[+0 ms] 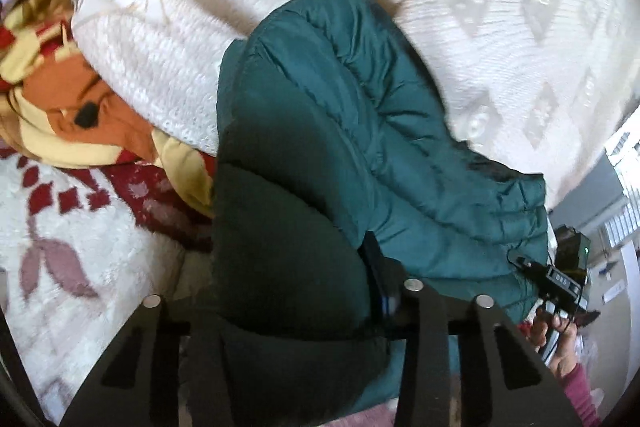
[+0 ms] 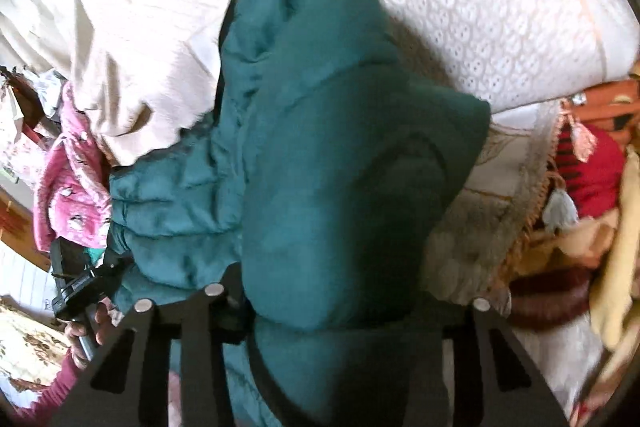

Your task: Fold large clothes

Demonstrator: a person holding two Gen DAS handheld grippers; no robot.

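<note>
Left wrist view looks along the left gripper [image 1: 320,311], whose dark fingers [image 1: 424,339] are buried in the bulk of a teal puffer jacket [image 1: 332,163]; the fabric bulges between and over them, so it appears clamped, though the exact gap between the jaws is hidden by the cloth. The jacket rises from the gripper as a thick folded mass and lies against a white knitted blanket [image 1: 500,27] spread behind it. To the left sits an orange and yellow patterned cloth [image 1: 92,107] above a white rug with red flowers [image 1: 72,227]. At the lower right the other hand [image 1: 560,339] holds the second device. Right wrist view shows the right gripper [image 2: 308,311] likewise sunk into the same teal puffer jacket [image 2: 340,167], padding swelling between its fingers [image 2: 204,347], apparently gripped, the jaw gap again concealed. Behind it lies the white knitted blanket [image 2: 480,7], with a pink garment [image 2: 68,187] at left and a red cloth [image 2: 592,171] at right.
</note>
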